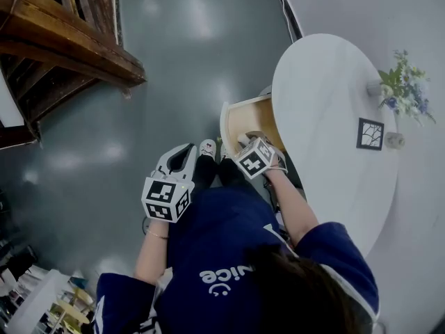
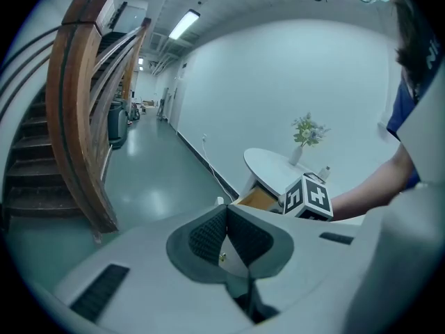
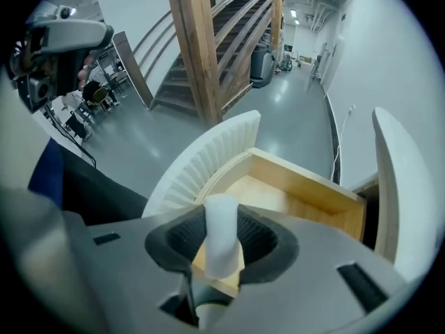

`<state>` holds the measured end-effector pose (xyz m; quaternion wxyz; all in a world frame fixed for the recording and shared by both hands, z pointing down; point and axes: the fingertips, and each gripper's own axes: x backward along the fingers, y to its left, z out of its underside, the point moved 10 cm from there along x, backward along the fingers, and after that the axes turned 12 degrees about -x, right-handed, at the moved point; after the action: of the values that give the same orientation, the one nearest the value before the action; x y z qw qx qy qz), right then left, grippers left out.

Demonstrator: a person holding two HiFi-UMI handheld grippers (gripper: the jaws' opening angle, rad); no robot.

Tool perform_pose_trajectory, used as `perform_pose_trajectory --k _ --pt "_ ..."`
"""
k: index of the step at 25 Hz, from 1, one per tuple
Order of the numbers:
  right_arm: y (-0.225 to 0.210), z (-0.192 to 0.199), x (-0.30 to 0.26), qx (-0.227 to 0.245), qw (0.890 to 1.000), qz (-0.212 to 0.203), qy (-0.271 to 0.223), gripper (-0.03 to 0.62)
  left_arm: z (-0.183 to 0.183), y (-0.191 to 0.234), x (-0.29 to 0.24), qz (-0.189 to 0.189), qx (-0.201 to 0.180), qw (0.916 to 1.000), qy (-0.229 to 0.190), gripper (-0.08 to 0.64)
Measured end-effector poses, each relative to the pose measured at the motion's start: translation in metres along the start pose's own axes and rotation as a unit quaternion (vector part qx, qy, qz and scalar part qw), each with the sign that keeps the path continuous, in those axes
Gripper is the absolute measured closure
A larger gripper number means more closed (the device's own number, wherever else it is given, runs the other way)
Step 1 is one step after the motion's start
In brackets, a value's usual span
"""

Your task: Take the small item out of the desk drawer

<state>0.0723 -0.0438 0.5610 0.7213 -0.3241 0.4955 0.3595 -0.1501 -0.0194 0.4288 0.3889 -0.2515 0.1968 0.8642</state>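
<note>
A small white cylinder point(image 3: 222, 218) stands upright between the dark pads of my right gripper point(image 3: 221, 245), which is shut on it. It hangs just above the open wooden drawer point(image 3: 299, 193), whose ribbed white front point(image 3: 208, 152) curves to the left. In the head view the right gripper point(image 1: 254, 139) is over the drawer point(image 1: 245, 120) at the edge of the white round table point(image 1: 327, 96); the cylinder is hidden there. My left gripper point(image 1: 185, 153) hangs off to the left over the floor, its pads point(image 2: 208, 232) pressed together with nothing between them.
On the table stand a vase of flowers point(image 1: 402, 89), a square patterned tile point(image 1: 370, 133) and a small bottle point(image 1: 395, 140). A wooden staircase point(image 1: 62, 40) rises at the far left. The person's shoes point(image 1: 207, 148) are on the grey floor by the drawer.
</note>
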Motion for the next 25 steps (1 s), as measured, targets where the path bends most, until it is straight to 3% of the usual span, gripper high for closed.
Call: perform_pose_trajectory --k 15,25 --pt "0.019 -0.014 0.056 -0.047 0.996 0.025 -0.072 0.454 -0.009 0.009 -0.011 0.015 0.016 0.9992 -0.035 0.557" --pt "0.017 -0.011 0.085 -0.141 0.981 0.030 -0.130 0.453 -0.021 0.010 -0.025 0.031 0.007 0.9982 -0.051 0.557"
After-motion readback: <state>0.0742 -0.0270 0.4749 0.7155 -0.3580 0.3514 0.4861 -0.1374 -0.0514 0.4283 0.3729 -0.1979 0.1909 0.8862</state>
